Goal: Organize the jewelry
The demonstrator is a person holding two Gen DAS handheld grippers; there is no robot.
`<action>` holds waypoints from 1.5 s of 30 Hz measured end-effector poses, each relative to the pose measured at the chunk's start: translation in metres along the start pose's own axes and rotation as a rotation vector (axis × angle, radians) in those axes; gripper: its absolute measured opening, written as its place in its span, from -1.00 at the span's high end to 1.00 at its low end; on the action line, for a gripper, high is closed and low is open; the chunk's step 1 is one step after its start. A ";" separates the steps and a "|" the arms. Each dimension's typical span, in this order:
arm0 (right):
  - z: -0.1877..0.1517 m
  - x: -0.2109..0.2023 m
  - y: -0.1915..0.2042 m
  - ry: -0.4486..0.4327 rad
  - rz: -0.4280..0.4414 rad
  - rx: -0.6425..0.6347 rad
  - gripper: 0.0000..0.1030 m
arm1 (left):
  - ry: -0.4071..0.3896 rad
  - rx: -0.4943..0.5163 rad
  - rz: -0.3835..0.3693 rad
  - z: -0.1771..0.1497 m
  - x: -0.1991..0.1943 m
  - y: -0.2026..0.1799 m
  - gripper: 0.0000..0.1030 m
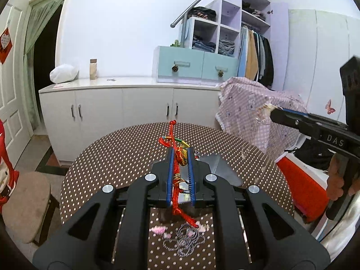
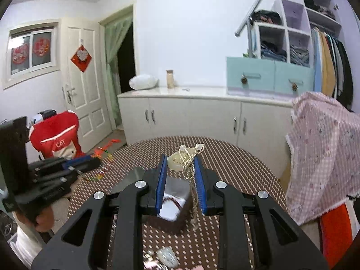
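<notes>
The table (image 1: 108, 157) wears a matt woven-looking cloth, brown with pale dots. On it stands a dark box (image 2: 174, 204) with a glossy, mirror-like lining; just beyond the box lies its lid (image 1: 219, 168), grey with a dull satin sheen. The left gripper (image 1: 180, 157) is matt black plastic with ribbed blue rubbery pads and bright polished metal pins; in its jaws hangs a red cord bracelet (image 1: 176, 180) of knotted thread. The right gripper (image 2: 180, 164), of the same make, carries a cream twisted cord (image 2: 187, 166) with a smooth, translucent pale pendant (image 2: 176, 163). Nearer than the box lies a shiny silvery chain (image 1: 184, 240).
</notes>
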State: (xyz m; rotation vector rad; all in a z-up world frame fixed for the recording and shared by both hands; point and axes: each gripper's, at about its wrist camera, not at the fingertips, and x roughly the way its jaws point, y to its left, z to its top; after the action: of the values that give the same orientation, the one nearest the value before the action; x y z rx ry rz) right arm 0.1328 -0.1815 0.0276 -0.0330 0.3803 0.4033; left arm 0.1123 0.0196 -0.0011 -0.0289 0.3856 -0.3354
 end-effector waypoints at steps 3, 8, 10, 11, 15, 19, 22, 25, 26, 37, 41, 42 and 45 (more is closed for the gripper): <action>0.013 0.003 0.006 -0.019 0.016 -0.020 0.57 | -0.010 -0.002 -0.008 0.007 0.001 -0.002 0.77; 0.024 0.017 0.012 -0.014 0.057 -0.032 0.58 | -0.018 -0.005 -0.018 0.015 0.006 0.000 0.77; 0.026 0.024 0.014 -0.004 0.064 -0.035 0.58 | -0.018 -0.006 -0.020 0.017 0.009 0.000 0.77; 0.026 0.028 0.015 0.002 0.062 -0.035 0.58 | -0.016 -0.006 -0.020 0.017 0.011 0.000 0.77; 0.021 0.040 0.015 0.031 0.068 -0.025 0.58 | 0.000 -0.023 -0.027 0.016 0.020 0.004 0.77; -0.003 0.045 0.007 0.077 0.040 0.007 0.48 | 0.024 -0.029 -0.028 0.009 0.027 0.008 0.77; -0.027 0.046 0.000 0.121 0.015 0.041 0.10 | 0.045 -0.038 -0.027 0.000 0.031 0.010 0.77; -0.050 0.045 -0.006 0.170 -0.008 0.078 -0.04 | 0.066 -0.051 -0.025 -0.009 0.033 0.013 0.77; -0.055 0.045 -0.006 0.180 -0.004 0.082 -0.05 | 0.074 -0.054 -0.021 -0.013 0.034 0.013 0.77; -0.102 0.048 0.003 0.297 -0.020 0.141 -0.08 | 0.114 -0.064 -0.026 -0.029 0.036 0.014 0.77; -0.109 0.050 0.004 0.318 -0.026 0.140 -0.08 | 0.121 -0.037 -0.025 -0.035 0.035 0.009 0.55; -0.109 0.050 0.004 0.321 -0.027 0.140 -0.09 | 0.125 -0.024 -0.027 -0.036 0.035 0.007 0.32; -0.111 0.050 0.002 0.326 -0.033 0.150 -0.11 | 0.099 -0.013 -0.009 -0.037 0.032 0.005 -0.48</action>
State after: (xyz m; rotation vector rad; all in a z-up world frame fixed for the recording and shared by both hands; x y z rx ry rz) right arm 0.1351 -0.1722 -0.0935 0.0414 0.7302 0.3356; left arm 0.1276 0.0150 -0.0475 -0.0264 0.4861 -0.3442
